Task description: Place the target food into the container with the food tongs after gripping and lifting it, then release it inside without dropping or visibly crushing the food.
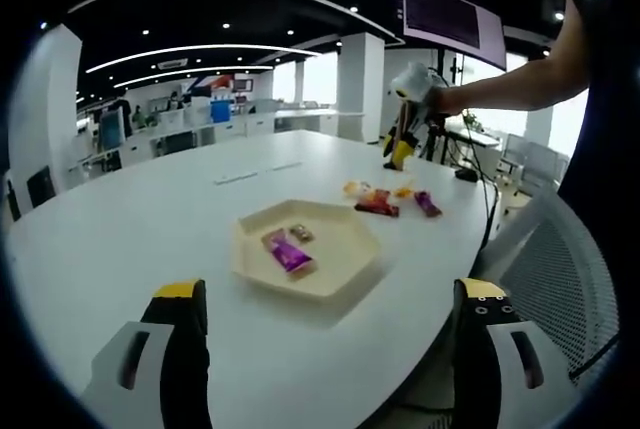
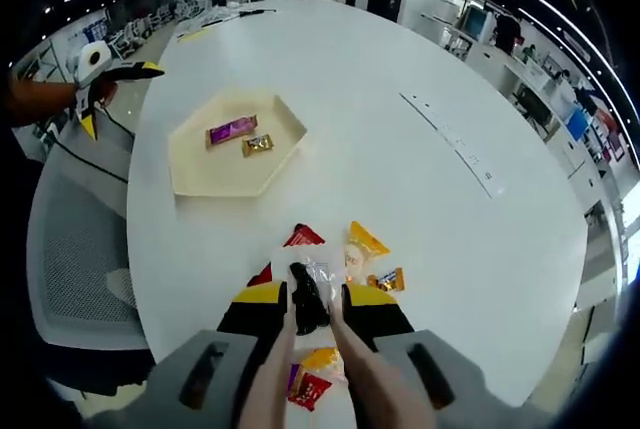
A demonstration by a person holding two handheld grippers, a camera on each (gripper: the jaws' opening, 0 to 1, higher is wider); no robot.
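Right gripper (image 2: 309, 317) poised high over the pile, jaws squeezing a pair of pale tongs (image 2: 312, 369) whose tips pinch a dark wrapped snack (image 2: 306, 299), apparently just off the white table (image 2: 420, 199). Held above the clutter, likely for a clear carry. Ahead, the cream hexagonal tray (image 2: 205, 171), already holding a purple bar (image 2: 232, 130) and a small gold sweet (image 2: 258, 145). Around the grip: red packet (image 2: 303, 237), orange packet (image 2: 366, 240), more wrappers beneath. Nothing blocking the route to the tray. Left gripper (image 1: 330, 334) parked near the tray's edge, jaws wide apart, out of the way.
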